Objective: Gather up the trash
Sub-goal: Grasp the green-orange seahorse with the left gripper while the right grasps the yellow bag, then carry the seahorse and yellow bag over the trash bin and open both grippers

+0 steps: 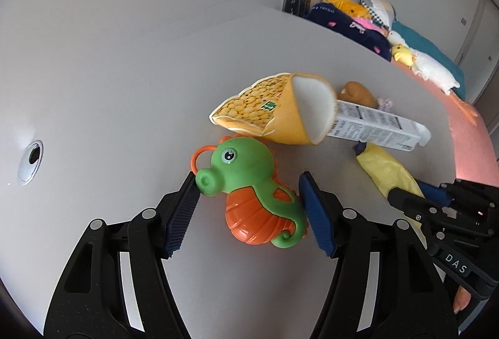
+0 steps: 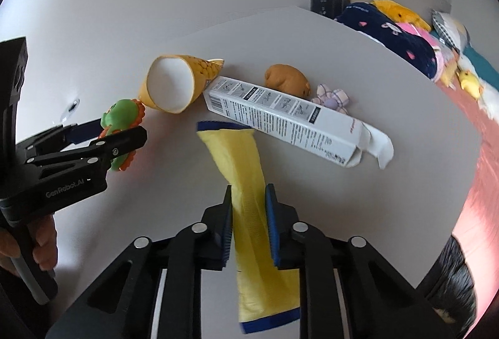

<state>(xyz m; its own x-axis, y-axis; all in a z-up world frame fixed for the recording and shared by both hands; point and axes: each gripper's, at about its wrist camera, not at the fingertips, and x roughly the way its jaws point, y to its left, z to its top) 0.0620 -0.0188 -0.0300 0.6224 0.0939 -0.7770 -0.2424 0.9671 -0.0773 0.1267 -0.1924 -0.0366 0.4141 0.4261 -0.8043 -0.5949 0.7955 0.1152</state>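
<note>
Trash lies uncollected on the grey table, as far as these views show: no bin or bag is in sight, so the task looks to be at an early stage. Taking the long white carton as the landmark, the crumpled orange paper cup lies on its side just off the carton's barcode end, mouth open toward the right wrist camera. A brown potato-shaped toy and a small checked cloth toy sit just behind the carton, on the side away from the grippers. A yellow wrapper with blue ends stretches from beside the carton's near edge back between the right gripper's fingers.

That right gripper has its blue pads narrowly set and pinching the yellow wrapper partway along its length, so this piece is judged to be the one being gathered.

Beyond the cup from the carton, the left gripper has its fingers spread wide around a green and orange seahorse toy. The seahorse's snout touches the left pad and its tail side touches the right pad, but whether there is any squeeze I cannot tell; it reads as light contact, not a firm hold. The seahorse looks like a toy rather than trash.

Left to do, by my judgement: carton, cup and wrapper all await removal.
</note>
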